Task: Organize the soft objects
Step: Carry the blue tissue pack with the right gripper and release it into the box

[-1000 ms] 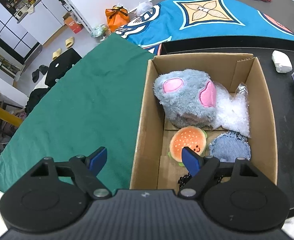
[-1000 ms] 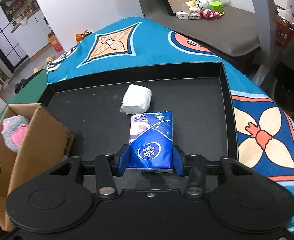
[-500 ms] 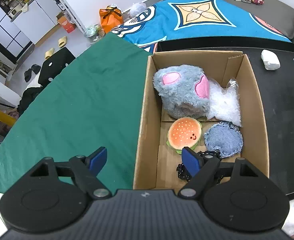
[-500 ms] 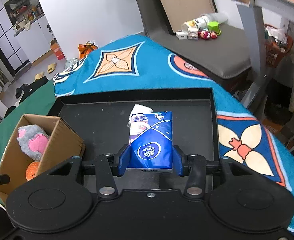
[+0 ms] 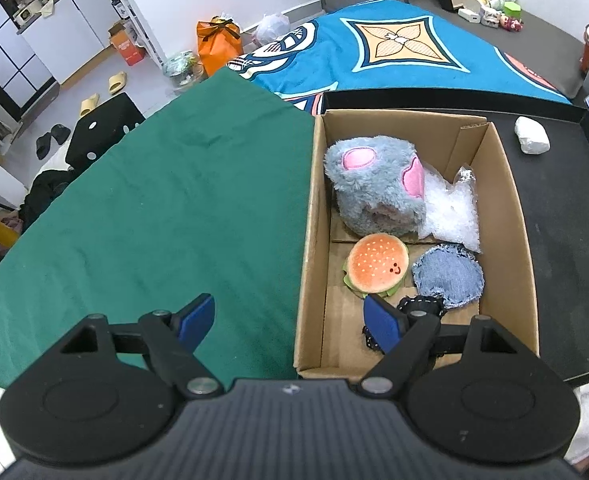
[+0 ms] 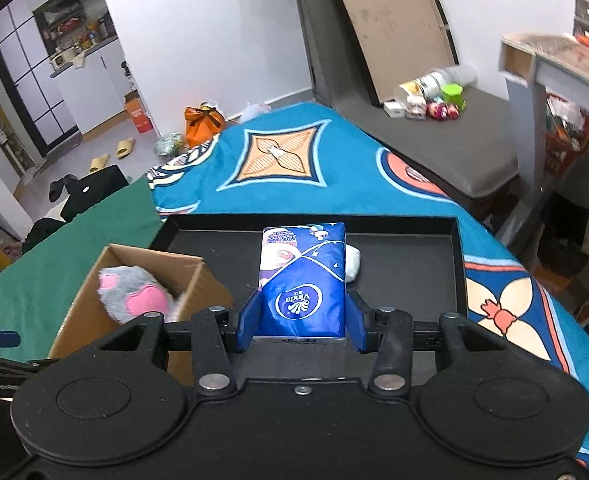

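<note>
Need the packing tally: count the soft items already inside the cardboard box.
5 visible in the cardboard box: grey plush at the far end, bubble wrap beside it, burger plush, denim pouch, black item partly behind the left gripper; more may be hidden.

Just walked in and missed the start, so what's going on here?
A person is sorting soft things into a cardboard box. The right claw is shut on a blue tissue pack held above the black tray. The left claw is open and empty at the box's near edge. A white wad remains on the tray.
</note>
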The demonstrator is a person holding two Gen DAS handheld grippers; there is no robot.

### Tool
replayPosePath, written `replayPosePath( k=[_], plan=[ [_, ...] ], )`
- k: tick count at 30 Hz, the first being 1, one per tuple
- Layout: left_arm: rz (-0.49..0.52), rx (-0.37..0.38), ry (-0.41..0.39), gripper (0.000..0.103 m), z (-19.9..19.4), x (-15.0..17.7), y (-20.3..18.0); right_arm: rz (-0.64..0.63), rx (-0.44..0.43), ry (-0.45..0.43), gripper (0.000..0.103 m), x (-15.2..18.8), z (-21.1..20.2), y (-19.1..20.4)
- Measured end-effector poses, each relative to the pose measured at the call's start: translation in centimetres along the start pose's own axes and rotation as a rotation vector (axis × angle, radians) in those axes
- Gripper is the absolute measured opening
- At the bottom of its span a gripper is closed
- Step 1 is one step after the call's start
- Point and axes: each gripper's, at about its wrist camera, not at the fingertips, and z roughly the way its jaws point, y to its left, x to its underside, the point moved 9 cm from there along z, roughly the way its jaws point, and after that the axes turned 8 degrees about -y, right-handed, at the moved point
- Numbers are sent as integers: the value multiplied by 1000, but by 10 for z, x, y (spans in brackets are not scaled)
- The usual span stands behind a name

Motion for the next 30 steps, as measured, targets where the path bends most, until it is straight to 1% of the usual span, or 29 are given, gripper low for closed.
replayPosePath(
  k=[5,13,16,18,23,30],
  plan=[
    [9,50,-12,80,1,9,-3,-11,-20,0,45,0,-7,21],
    [-1,92,-40,77,1,12,-3,-51,-52,9,45,3,-16,56],
    [-20,109,-33,71,4,14,-1,-69,-71,17,45,7,-17,72],
    [-37,133,-27,64,5,15,-1,-87,-84,24,45,9,-17,83],
    [-59,172,-16,52,8,19,-1,-112,-104,40,45,13,-15,106],
    [-70,209,8,41,13,23,-1,-135,-114,67,45,23,-10,130]
  ],
)
